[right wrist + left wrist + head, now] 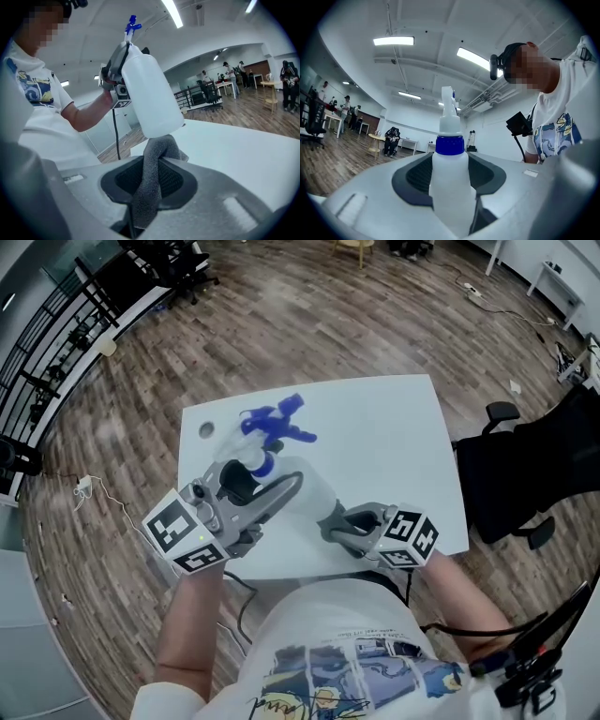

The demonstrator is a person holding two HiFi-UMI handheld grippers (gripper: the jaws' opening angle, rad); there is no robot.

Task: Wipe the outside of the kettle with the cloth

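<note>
No kettle shows in any view; the thing being handled is a white spray bottle (302,486) with a blue collar and blue trigger head. My left gripper (253,486) is shut on its upper body and holds it tilted over the white table (394,442). In the left gripper view the bottle (449,187) stands between the jaws. My right gripper (354,526) is shut on a grey cloth (331,517). In the right gripper view the cloth (152,180) rises from the jaws and touches the bottom edge of the bottle (150,89).
A black office chair (525,465) stands to the right of the table. The table has a round cable hole (206,430) near its far left corner. Wooden floor surrounds it, with a cable lying at the left. People sit and stand far off in the room.
</note>
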